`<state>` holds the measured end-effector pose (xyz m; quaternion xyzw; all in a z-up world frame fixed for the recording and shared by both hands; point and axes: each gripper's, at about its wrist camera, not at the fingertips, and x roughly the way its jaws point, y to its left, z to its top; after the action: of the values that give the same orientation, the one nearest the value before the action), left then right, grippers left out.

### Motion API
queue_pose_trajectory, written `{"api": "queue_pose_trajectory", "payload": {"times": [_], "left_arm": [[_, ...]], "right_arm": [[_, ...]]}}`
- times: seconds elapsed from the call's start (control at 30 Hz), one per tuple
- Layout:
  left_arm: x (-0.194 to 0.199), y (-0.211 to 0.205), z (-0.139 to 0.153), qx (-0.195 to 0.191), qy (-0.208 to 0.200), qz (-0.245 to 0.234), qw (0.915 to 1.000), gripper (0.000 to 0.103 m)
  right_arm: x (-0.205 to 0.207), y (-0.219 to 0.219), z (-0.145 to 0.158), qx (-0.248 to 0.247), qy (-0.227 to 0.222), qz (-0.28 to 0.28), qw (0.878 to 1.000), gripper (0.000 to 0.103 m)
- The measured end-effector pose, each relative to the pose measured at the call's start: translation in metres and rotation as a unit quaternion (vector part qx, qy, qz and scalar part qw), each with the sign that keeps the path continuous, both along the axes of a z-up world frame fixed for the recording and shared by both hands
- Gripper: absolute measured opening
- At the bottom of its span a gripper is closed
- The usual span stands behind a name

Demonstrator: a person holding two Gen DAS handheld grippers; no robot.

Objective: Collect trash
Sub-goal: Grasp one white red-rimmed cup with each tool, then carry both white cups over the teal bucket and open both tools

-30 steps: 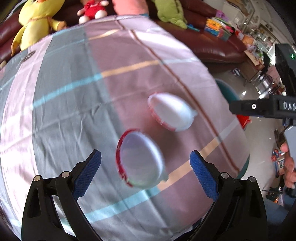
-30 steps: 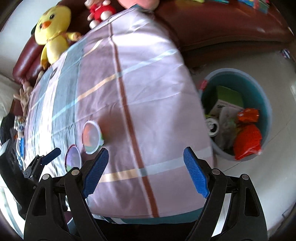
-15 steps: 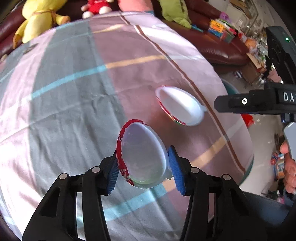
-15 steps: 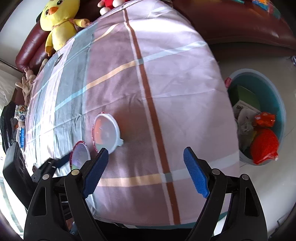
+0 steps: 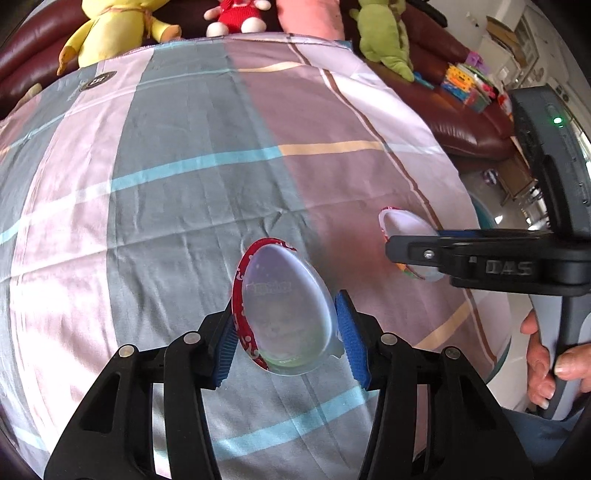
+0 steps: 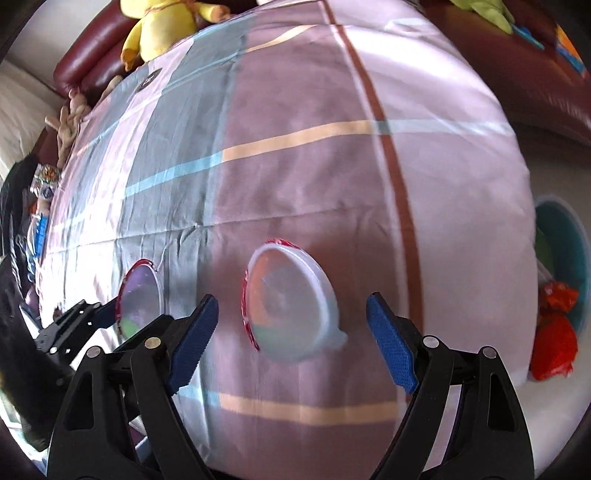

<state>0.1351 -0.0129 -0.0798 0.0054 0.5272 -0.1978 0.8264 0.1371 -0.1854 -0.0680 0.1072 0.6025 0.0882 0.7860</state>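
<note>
Two egg-shaped clear plastic shells with red rims lie on a striped cloth (image 5: 184,206). My left gripper (image 5: 286,332) is shut on the near shell (image 5: 284,310), its blue pads pressing both sides; this shell also shows in the right wrist view (image 6: 138,299). My right gripper (image 6: 291,326) is open, its pads either side of the second shell (image 6: 290,302), just above it. In the left wrist view the second shell (image 5: 400,225) is partly hidden behind the right gripper's finger.
A teal bin (image 6: 565,258) with red wrappers (image 6: 554,339) stands on the floor to the right of the table. Plush toys (image 5: 110,29) sit on a brown sofa (image 5: 461,114) behind the table. Clutter lies at the left edge (image 6: 40,199).
My left gripper closed from wide open onto the near shell. My right gripper moved left and down from near the bin until it straddles the second shell.
</note>
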Motion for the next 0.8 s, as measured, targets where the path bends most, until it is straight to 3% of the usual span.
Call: {"api": "queue_pose_trajectory", "payload": {"times": [0.03,0.17,0.43,0.8], "left_arm": [[0.001,-0.003,0.0,0.0,0.0,-0.003,1.0,0.051],[0.004,-0.018,0.004,0.002,-0.003,-0.016,0.9999,0.051],[0.005,-0.083,0.022,0.003,-0.019,-0.08,0.9966,0.051],[-0.009,-0.216,0.037,0.002,-0.029,-0.198,0.9797,0.051]], "right_arm": [[0.001,0.0,-0.003,0.001,0.005,0.002,1.0,0.052],[-0.001,-0.004,-0.001,0.003,-0.006,0.001,1.0,0.052],[-0.012,-0.061,0.025,0.039,-0.035,-0.054,0.997,0.052],[-0.058,-0.203,0.056,0.054,-0.08,-0.187,0.978,0.052]]}}
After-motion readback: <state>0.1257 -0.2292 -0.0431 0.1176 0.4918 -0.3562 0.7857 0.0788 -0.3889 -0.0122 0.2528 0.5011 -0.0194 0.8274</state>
